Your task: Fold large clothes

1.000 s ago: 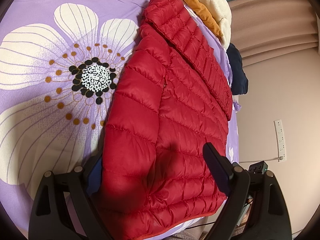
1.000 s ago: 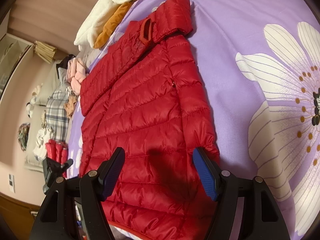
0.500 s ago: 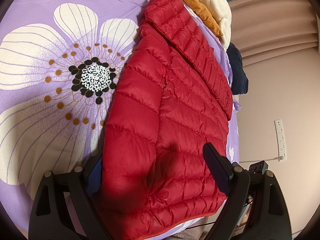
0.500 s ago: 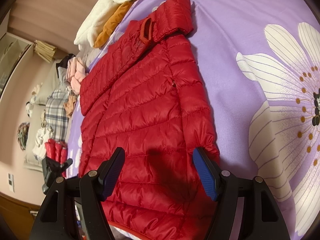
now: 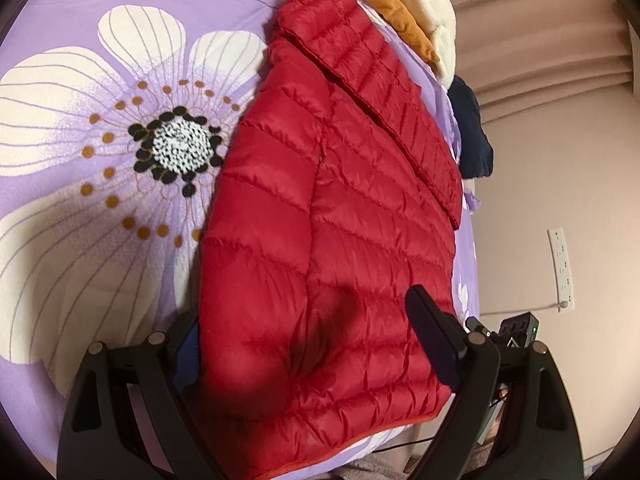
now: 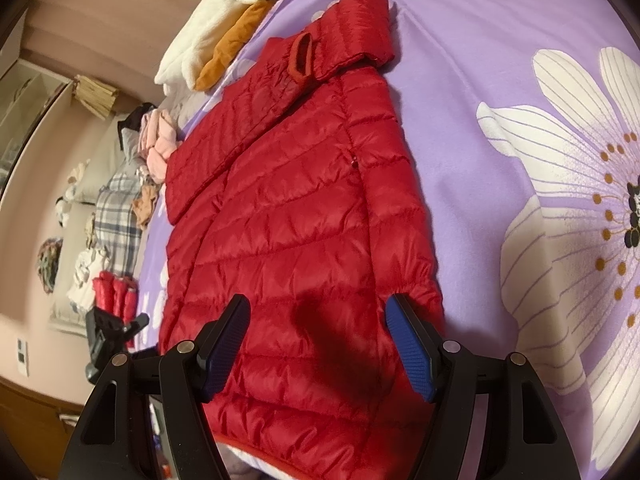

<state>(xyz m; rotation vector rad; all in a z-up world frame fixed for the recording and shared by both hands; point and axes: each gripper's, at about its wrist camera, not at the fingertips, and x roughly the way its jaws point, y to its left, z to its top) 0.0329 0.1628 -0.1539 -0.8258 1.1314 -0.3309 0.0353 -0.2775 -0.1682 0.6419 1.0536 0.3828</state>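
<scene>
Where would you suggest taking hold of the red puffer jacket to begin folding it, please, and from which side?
Probably at the hem corners nearest the cameras. The red puffer jacket lies flat, back up, on the purple flowered bedspread, its hem overhanging the bed's near edge, so a thin free edge is reachable there. Come in from the hem side, low, with the open left gripper and right gripper each pinching one corner.

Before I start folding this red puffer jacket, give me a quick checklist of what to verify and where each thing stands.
1. Red puffer jacket lies flat on the purple bedspread: ok.
2. One sleeve is folded across the body: ok.
3. Left gripper open, holding nothing: ok.
4. Right gripper open above the hem: ok.
5. Cream and orange clothes clear of the jacket: ok.
6. Zip closed: cannot tell.
</scene>
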